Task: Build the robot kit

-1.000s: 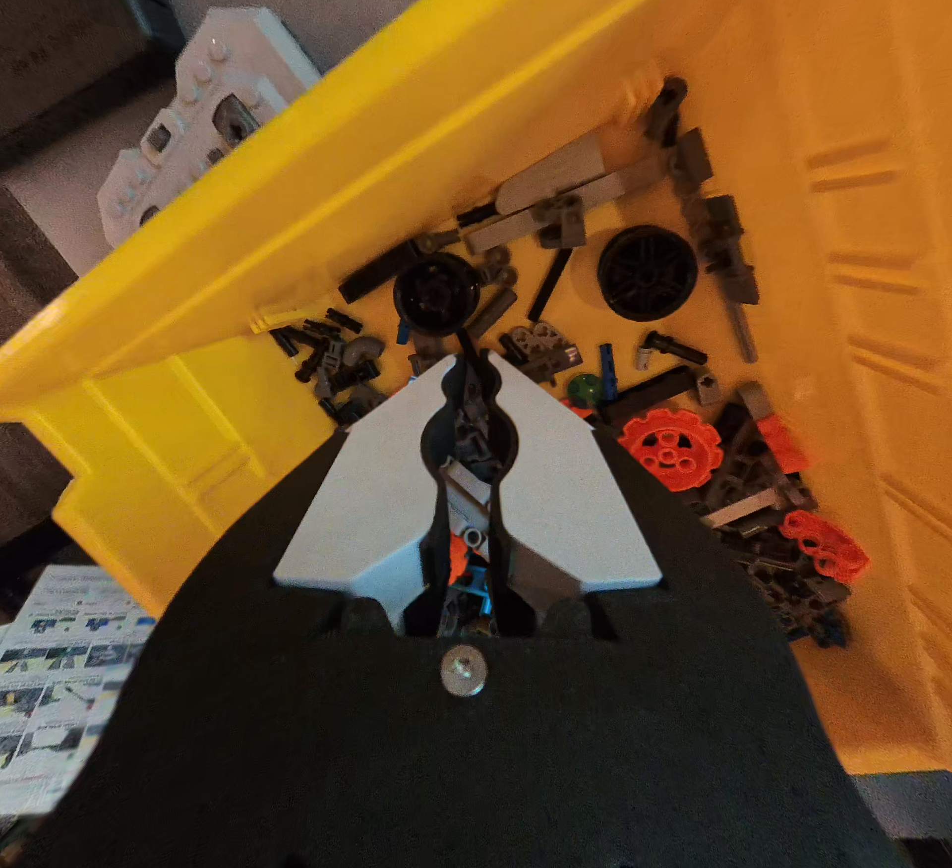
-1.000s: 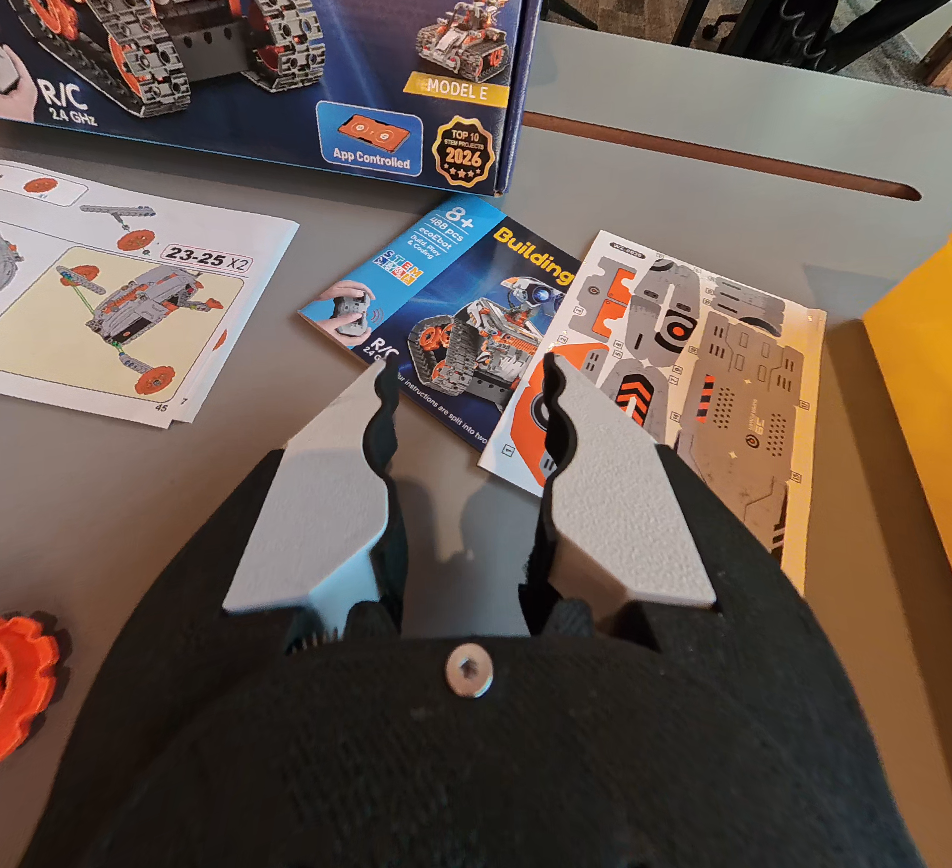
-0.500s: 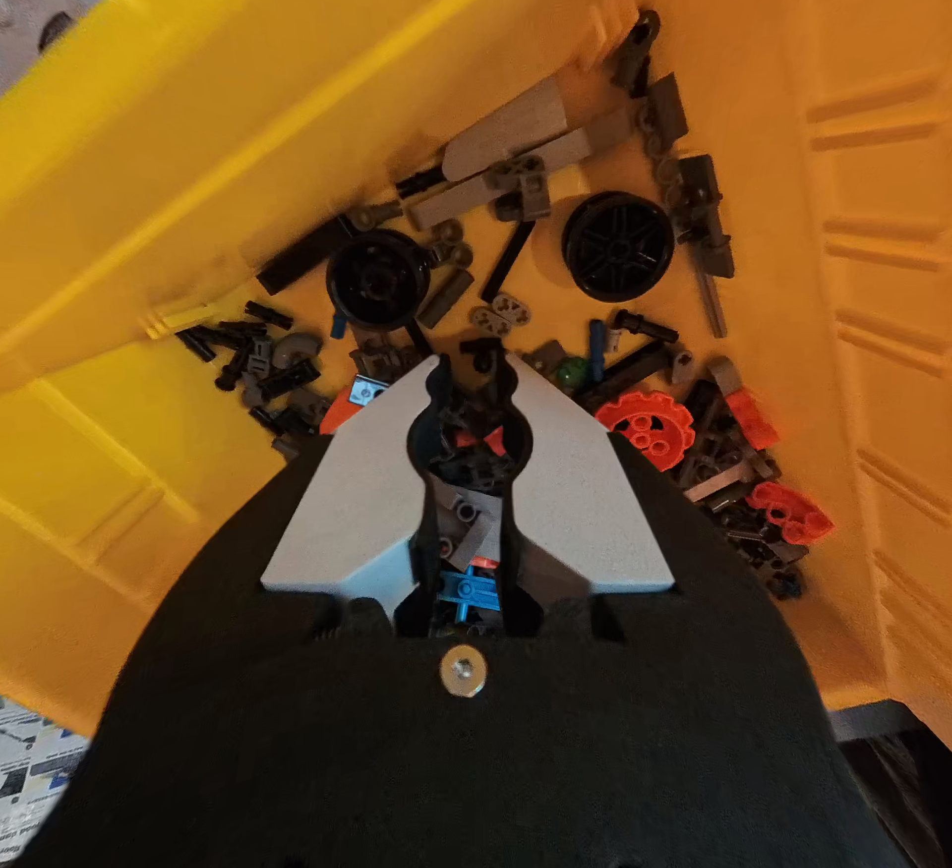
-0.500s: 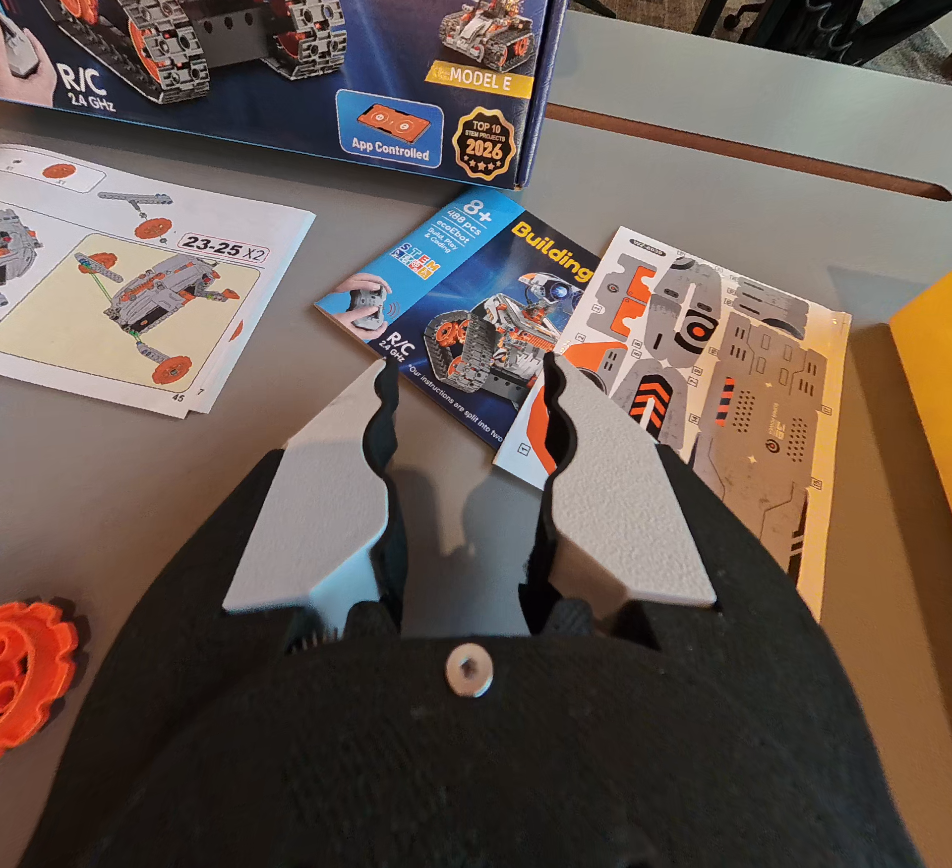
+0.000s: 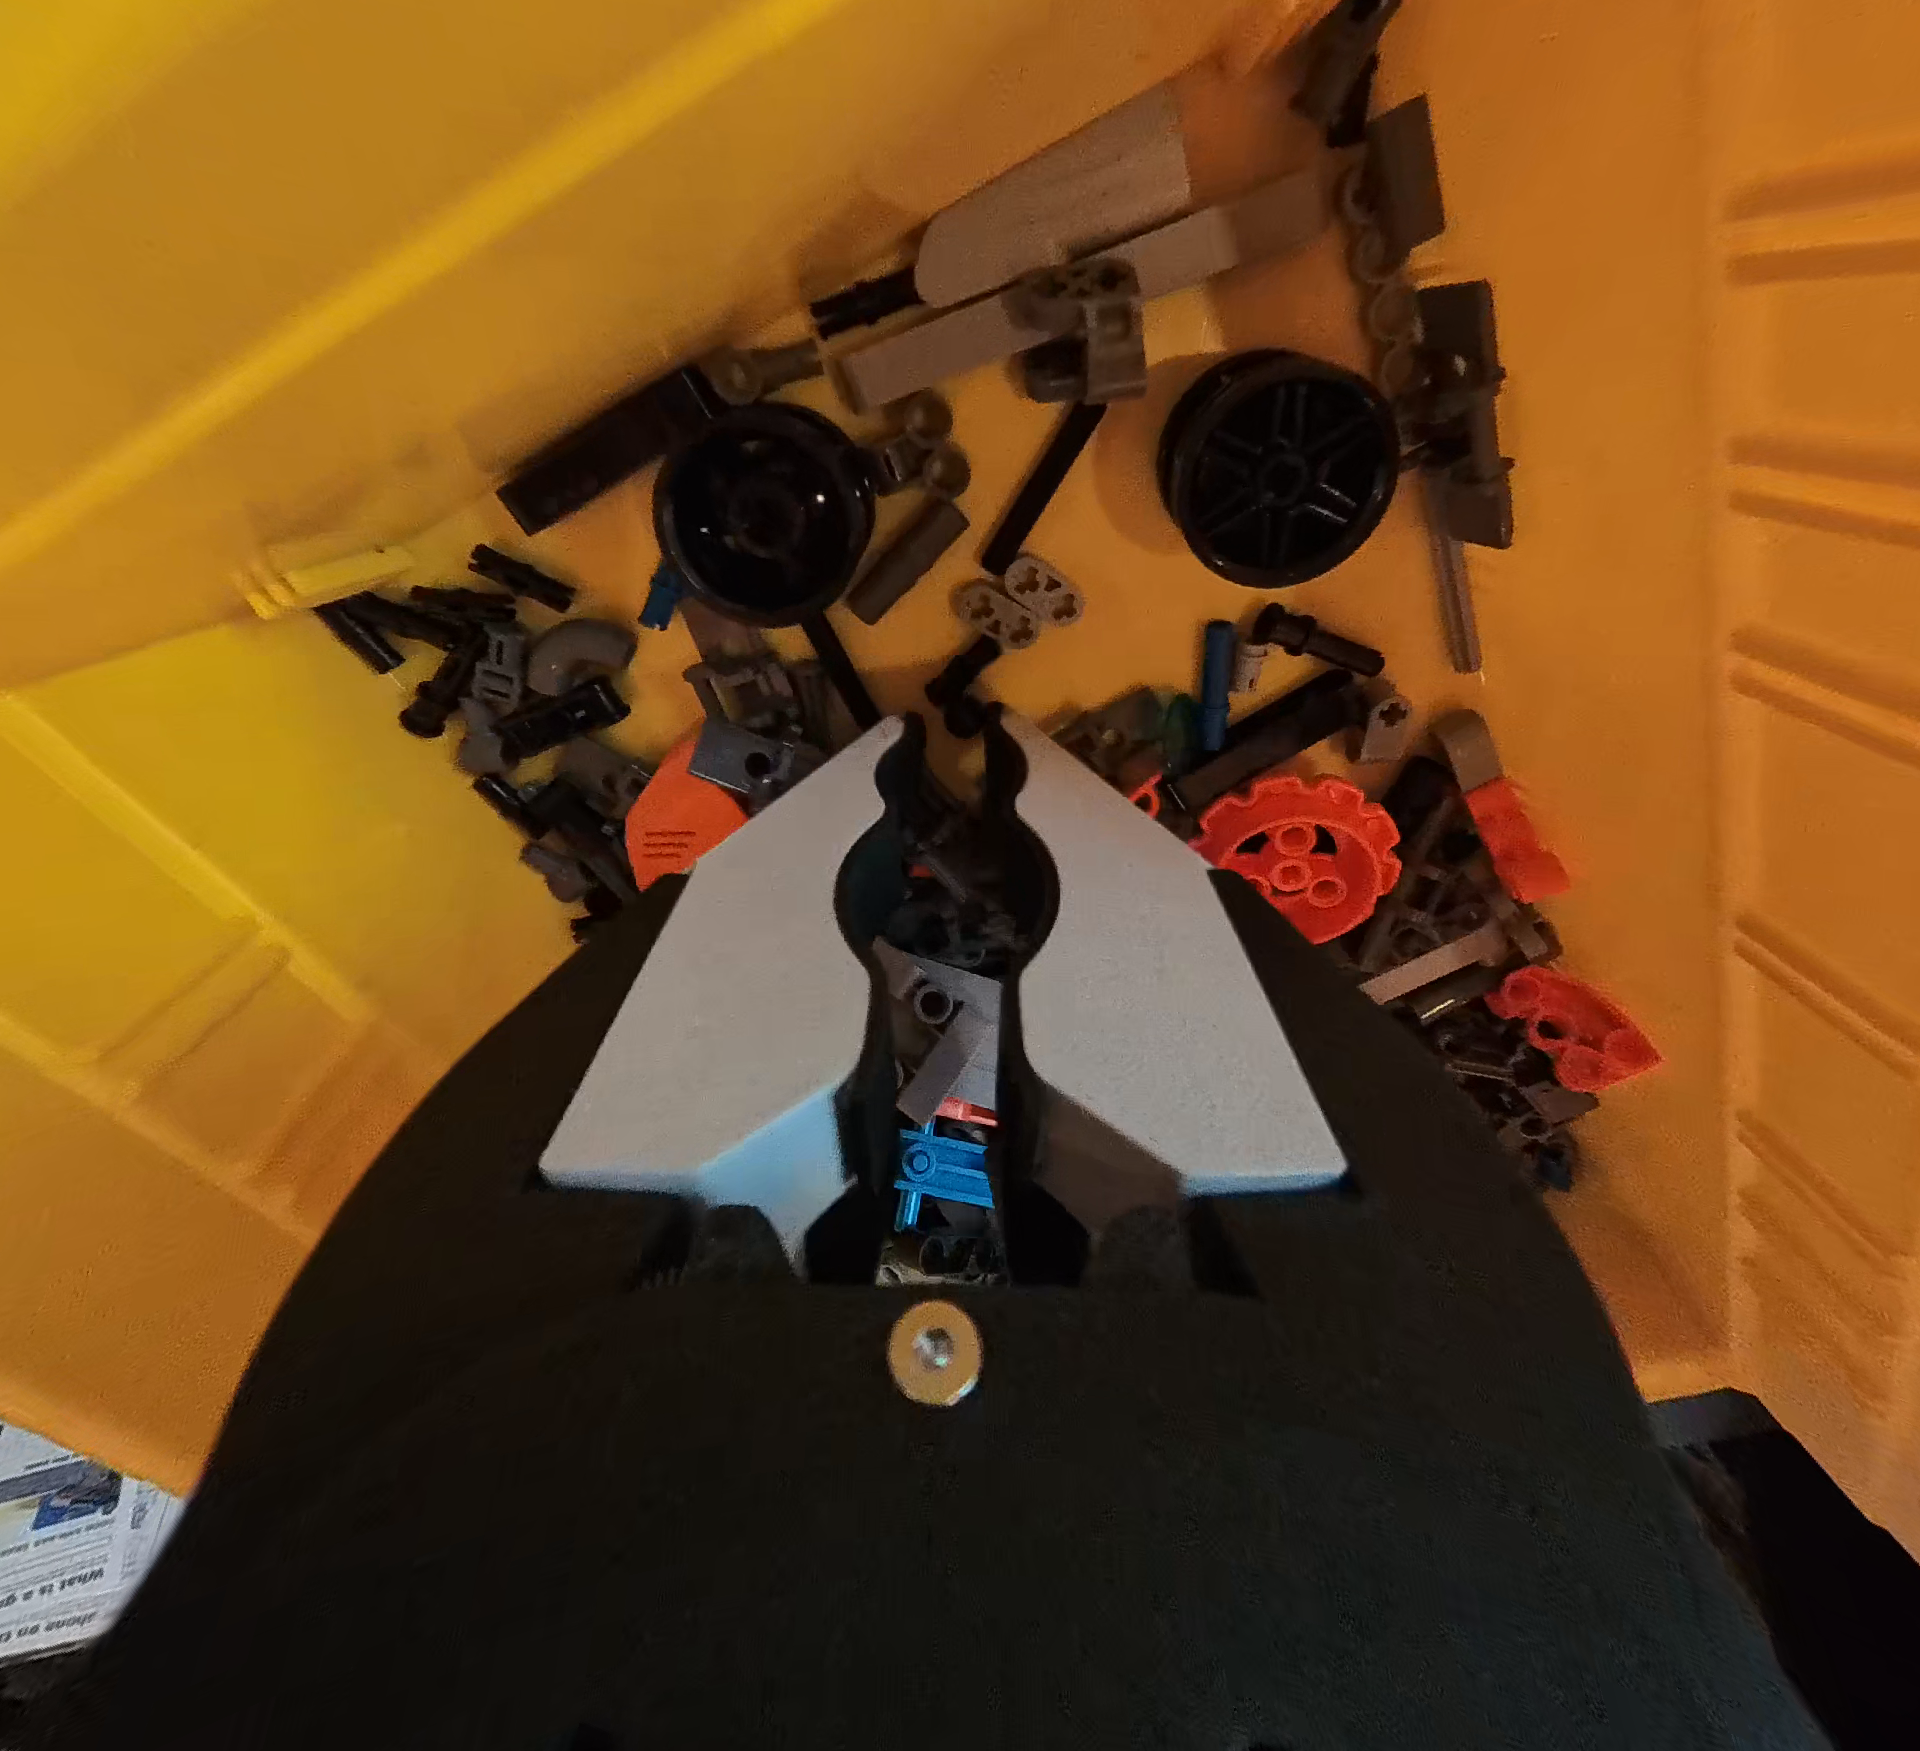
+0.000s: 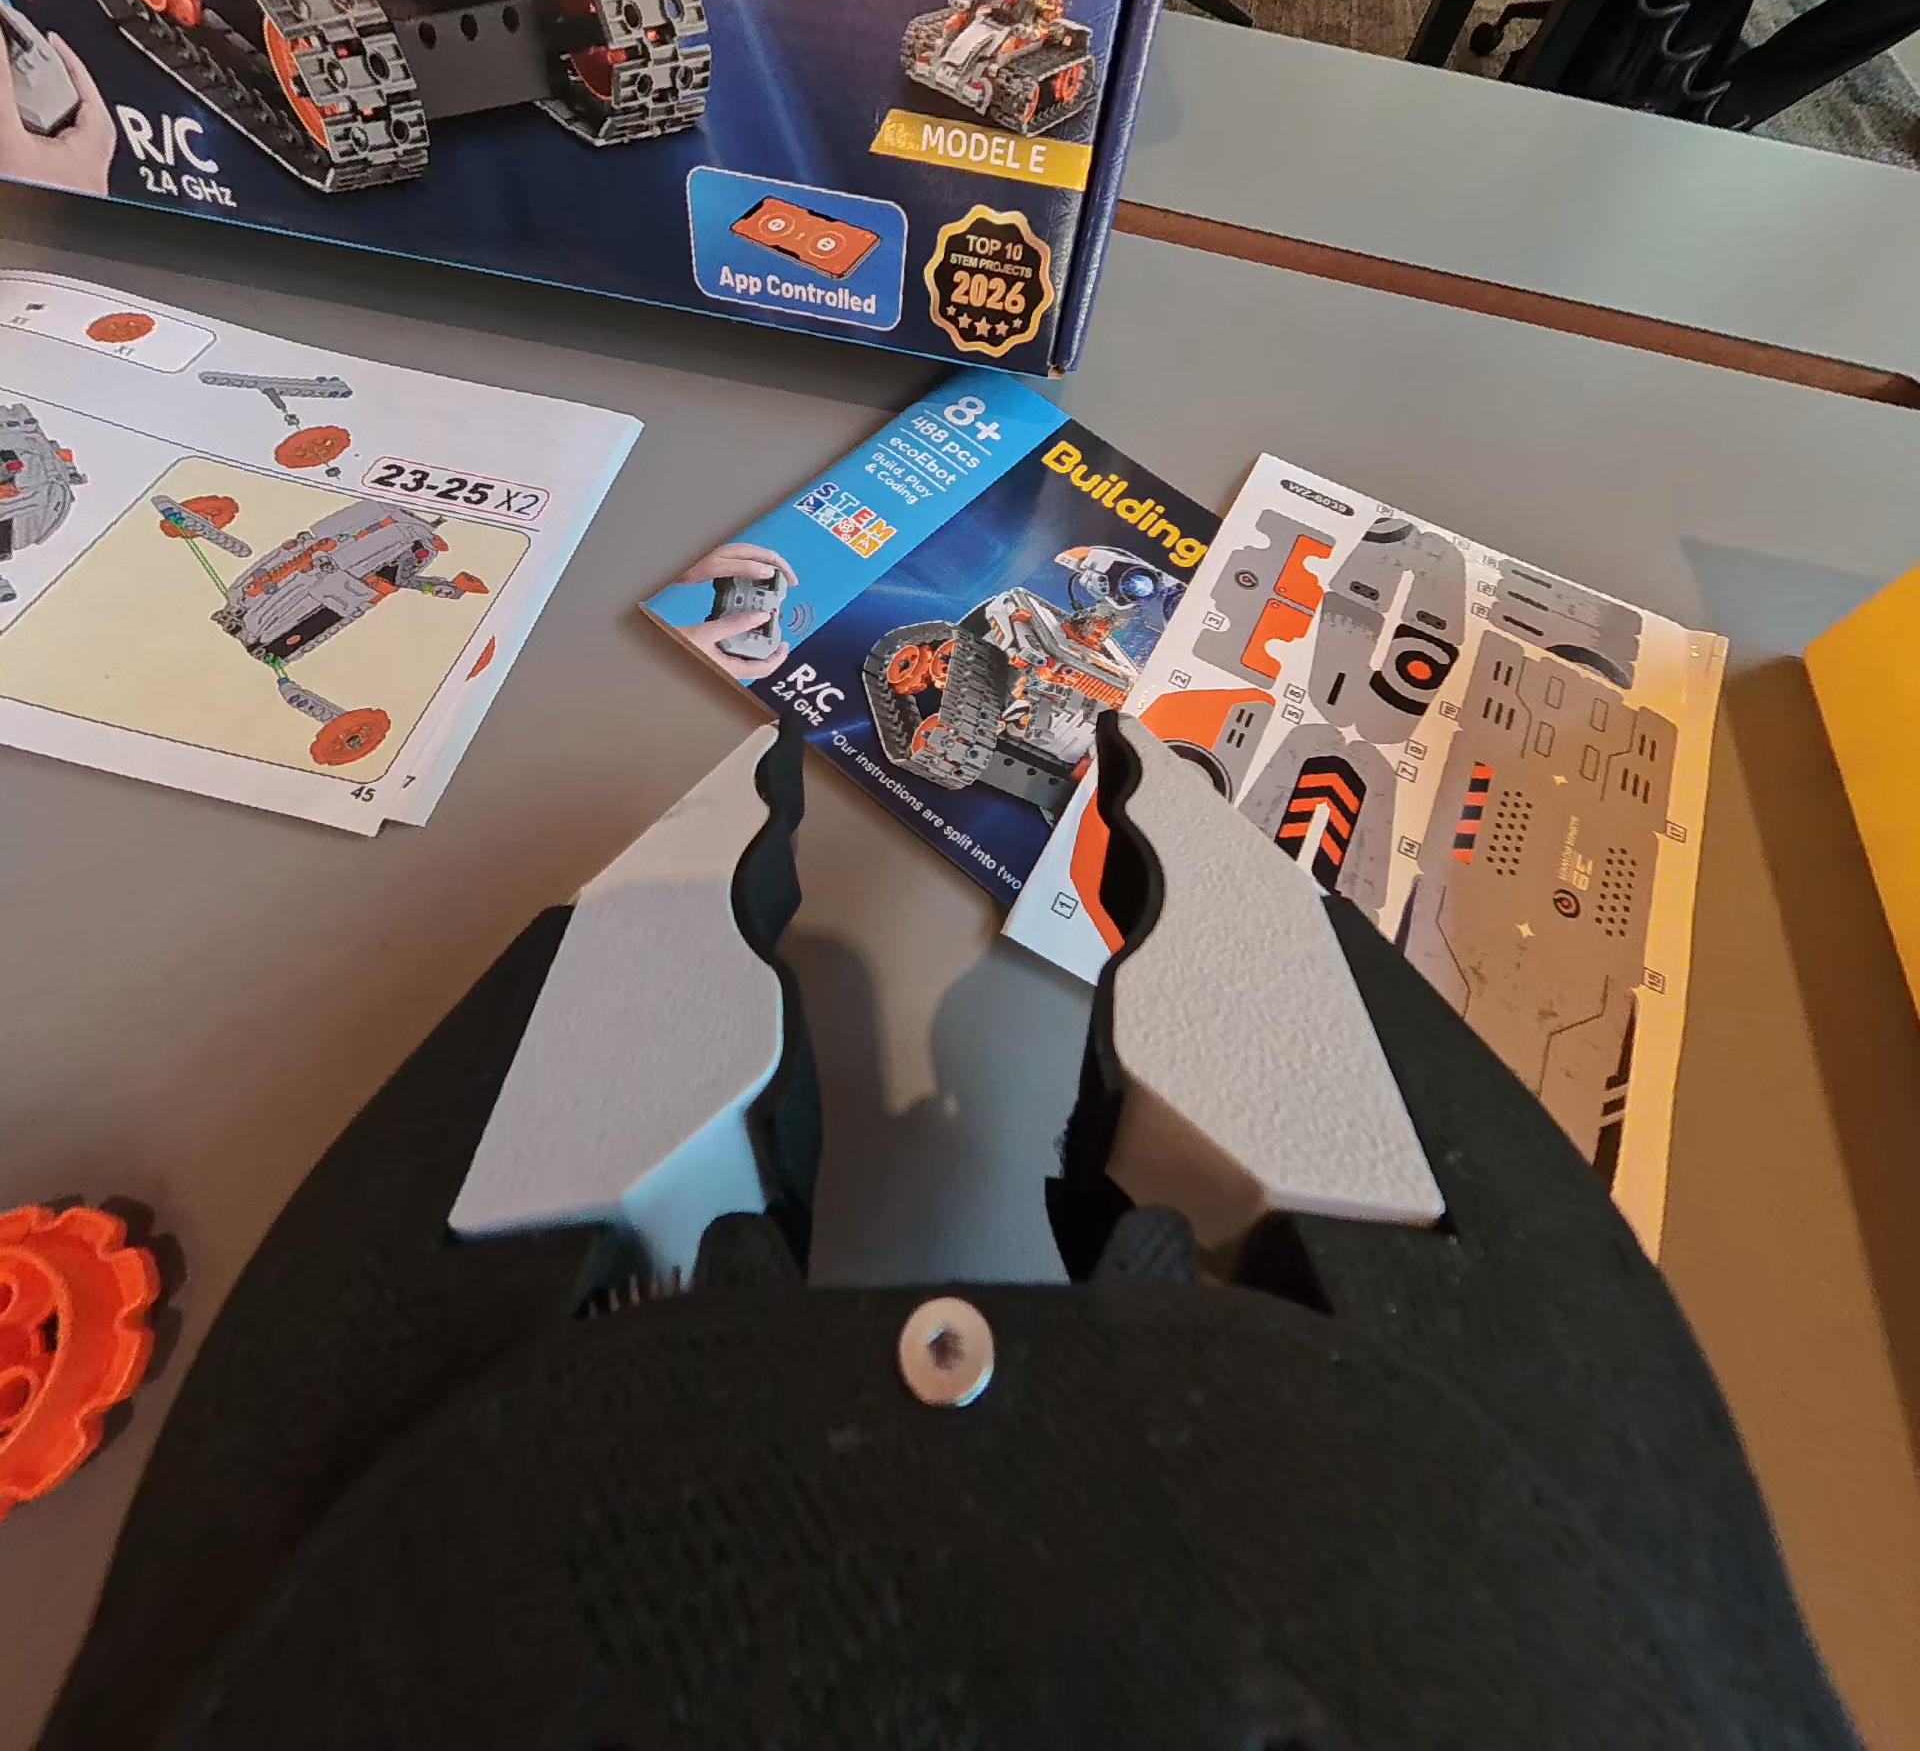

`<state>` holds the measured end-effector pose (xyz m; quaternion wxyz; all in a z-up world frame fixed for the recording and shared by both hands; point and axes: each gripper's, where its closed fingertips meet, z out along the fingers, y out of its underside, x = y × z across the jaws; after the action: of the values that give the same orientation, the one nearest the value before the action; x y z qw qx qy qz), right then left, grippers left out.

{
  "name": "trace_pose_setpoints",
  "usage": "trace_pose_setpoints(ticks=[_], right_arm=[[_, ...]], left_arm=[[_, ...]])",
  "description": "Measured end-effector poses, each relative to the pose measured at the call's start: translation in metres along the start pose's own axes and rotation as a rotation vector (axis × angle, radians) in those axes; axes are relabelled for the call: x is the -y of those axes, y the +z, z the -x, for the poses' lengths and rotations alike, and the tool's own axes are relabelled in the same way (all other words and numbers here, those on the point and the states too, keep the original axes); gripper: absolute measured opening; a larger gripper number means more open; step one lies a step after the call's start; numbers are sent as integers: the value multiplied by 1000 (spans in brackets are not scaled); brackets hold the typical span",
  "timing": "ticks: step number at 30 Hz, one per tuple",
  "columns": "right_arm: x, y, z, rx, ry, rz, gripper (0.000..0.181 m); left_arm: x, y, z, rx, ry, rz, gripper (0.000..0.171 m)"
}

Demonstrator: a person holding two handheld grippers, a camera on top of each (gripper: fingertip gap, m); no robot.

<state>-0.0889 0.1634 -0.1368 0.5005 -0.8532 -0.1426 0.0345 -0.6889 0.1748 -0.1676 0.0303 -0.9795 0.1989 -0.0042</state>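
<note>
left gripper (image 5: pixel 951 735) perhaps gapped, yellow bin (image 5: pixel 416 143)

Yellow bin, orange and black pieces

Yellow bin (image 5: pixel 416 143) holds black wheels (image 5: pixel 1278 465), an orange gear (image 5: pixel 1294 854); dark-blue box (image 6: pixel 623 91) on the grey desk (image 6: pixel 1455 195).

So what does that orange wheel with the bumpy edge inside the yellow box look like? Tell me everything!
The orange gear wheel looks like moulded plastic, round with blunt teeth all around its rim and a cluster of small round holes in the middle. It lies nearly flat among grey and black building pieces on the floor of the yellow bin. Dark pieces crowd its edges and seem to touch it. The left gripper hovers just beside it, not touching.
</note>
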Motion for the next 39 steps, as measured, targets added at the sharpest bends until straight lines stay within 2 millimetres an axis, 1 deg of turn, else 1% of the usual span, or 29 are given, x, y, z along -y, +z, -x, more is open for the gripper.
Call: trace_pose_setpoints(ticks=[3,10,13,15,17,19,20,21,22,23,25,26,28,30,31,34,35,37,39], right_arm=[[0,0,0,1,-2,2,56],[-1,1,1,1,-5,6,56],[-1,1,1,2,-6,7,56],[-1,1,1,3,-5,7,56],[-1,1,2,3,-5,8,56],[-1,1,2,4,-5,8,56],[-1,1,2,3,-5,8,56],[-1,0,2,4,-5,7,56],[0,0,2,6,-4,4,56],[0,-1,3,8,-3,2,56],[2,-2,4,11,-5,-2,56],[2,-2,4,11,-6,-3,56],[3,-3,5,15,-7,-5,56],[4,-3,7,22,-5,-9,56],[4,-4,8,28,-3,-11,56],[5,-4,14,45,-8,-14,57],[6,-5,15,48,-13,-15,57],[8,-7,18,55,-22,-23,57],[11,-11,21,60,-29,-37,57]], left_arm=[[0,0,2,3,-3,-1,7],[0,0,2,18,27,6,6],[0,-8,-2,0,27,-13,5],[4,-22,-3,-1,14,-68,5],[9,-42,-5,8,6,-144,5],[14,-70,-11,24,2,-239,5],[16,-87,-20,23,8,-292,5],[18,-104,-34,7,26,-349,5],[20,-121,-53,-17,58,-408,5],[21,-138,-77,-45,103,-467,5],[18,-164,-135,-113,229,-561,6],[14,-172,-166,-150,310,-587,6],[0,-176,-222,-206,456,-592,5],[-14,-172,-269,-256,563,-570,5],[-20,-167,-290,-282,601,-550,5],[-35,-143,-344,-361,694,-460,5],[-35,-133,-359,-372,713,-444,5],[-34,-107,-381,-364,730,-399,5],[-37,-82,-396,-338,755,-338,5]])
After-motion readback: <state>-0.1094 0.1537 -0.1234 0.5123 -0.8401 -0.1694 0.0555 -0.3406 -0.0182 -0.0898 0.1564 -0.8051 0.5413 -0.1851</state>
